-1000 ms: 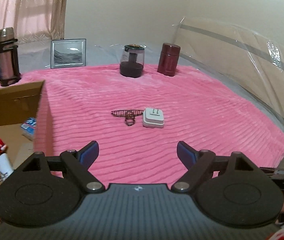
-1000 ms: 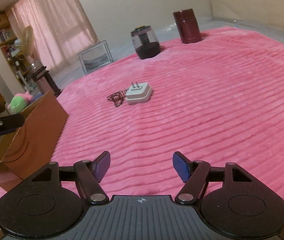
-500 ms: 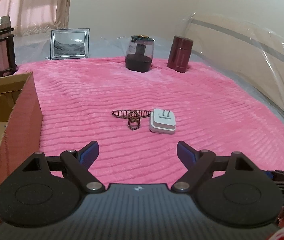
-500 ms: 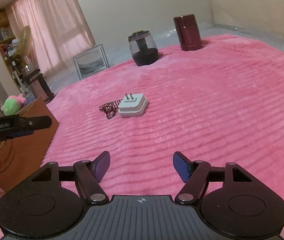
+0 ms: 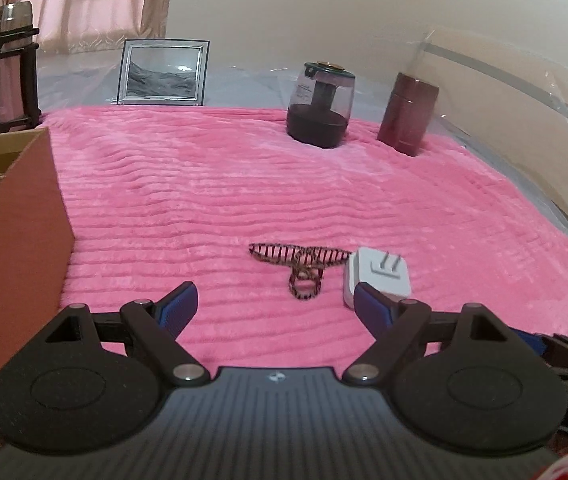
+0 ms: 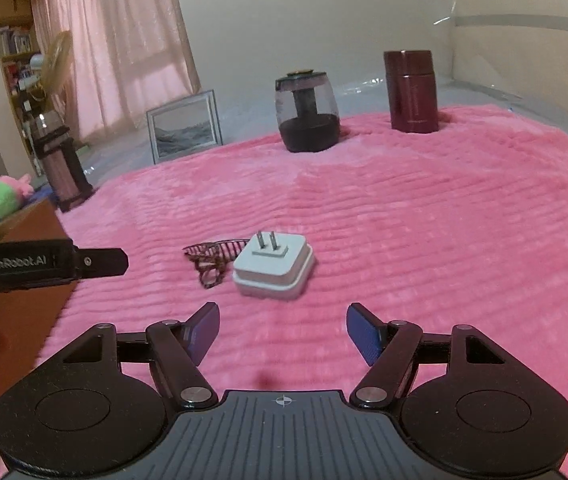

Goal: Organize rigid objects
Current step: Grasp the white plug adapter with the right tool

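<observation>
A pink ribbed blanket (image 6: 424, 208) covers the bed, with a cardboard box (image 5: 12, 216) at its left edge. Both the left gripper (image 5: 274, 304) and right gripper (image 6: 283, 328) hover empty with jaws wide; "GenRobot.AI" reads on the left one's side. Mid-blanket lies a white plug adapter (image 6: 272, 266), 2 prongs up, touching a striped hair claw (image 5: 298, 260).

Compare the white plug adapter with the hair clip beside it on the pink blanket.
The white plug adapter is a solid, blocky square with two metal prongs pointing up; the hair clip is a dark, thin, open-toothed piece lying flat. The adapter stands taller and bulkier than the clip. Both rest on the pink blanket, close together, ahead of the open right claw.
</observation>
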Demonstrator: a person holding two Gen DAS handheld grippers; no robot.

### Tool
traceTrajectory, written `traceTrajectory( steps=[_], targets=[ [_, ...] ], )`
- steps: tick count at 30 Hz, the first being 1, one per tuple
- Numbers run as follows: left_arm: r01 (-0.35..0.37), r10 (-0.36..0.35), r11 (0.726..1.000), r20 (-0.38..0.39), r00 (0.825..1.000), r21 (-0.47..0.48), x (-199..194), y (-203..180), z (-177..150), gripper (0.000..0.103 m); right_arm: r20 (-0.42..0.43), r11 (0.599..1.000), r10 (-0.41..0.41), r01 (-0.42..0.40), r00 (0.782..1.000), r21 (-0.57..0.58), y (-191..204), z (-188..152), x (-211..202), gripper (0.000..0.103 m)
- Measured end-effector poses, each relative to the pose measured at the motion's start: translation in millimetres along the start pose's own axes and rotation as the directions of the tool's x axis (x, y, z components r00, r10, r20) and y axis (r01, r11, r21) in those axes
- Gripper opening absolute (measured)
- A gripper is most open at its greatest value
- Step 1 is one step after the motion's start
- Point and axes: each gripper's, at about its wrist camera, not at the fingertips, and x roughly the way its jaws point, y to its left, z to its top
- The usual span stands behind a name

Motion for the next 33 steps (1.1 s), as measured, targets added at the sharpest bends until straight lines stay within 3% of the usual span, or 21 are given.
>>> traceTrajectory(
  steps=[4, 7, 14, 19, 28, 33],
  targets=[
    [-0.001, 0.001, 1.000, -0.002, 1.000, -0.004, 19.1, 4.4, 5.0, 0.082, 0.000, 0.999, -0.003, 0.003, 1.000, -0.054, 6.0, 4.7, 30.8, 0.069],
    [-0.009, 0.009, 1.000, -0.001, 1.000, -0.016, 29.4, 11.8, 7.4, 0.082, 0.001, 0.997, -0.002, 0.002, 1.000, -0.081, 11.1, 7.2, 52.9, 0.077],
    [-0.021, 0.020, 1.000, -0.010, 1.000, -0.019, 44.9, 20.0, 7.9, 0.082, -0.016, 0.995, -0.011, 0.009, 1.000, -0.096, 21.1, 9.8, 97.0, 0.077],
    [-0.019, 0.019, 1.000, -0.017, 1.000, -0.022, 50.7, 21.8, 5.8, 0.082, -0.024, 0.993, -0.065, 0.062, 0.998, -0.097, 21.7, 12.4, 116.1, 0.077],
    [-0.015, 0.015, 1.000, -0.035, 0.999, -0.004, 63.8, 14.0, -1.8, 0.082, -0.001, 0.993, -0.077, 0.077, 0.997, -0.095, -0.1, 16.3, 101.7, 0.066],
    [0.045, -0.044, 0.997, -0.018, 0.999, 0.065, 74.7, -5.7, -5.1, 0.081, 0.018, 0.992, -0.095, 0.096, 0.995, -0.084, -17.3, 15.8, 79.1, 0.064]
  ],
)
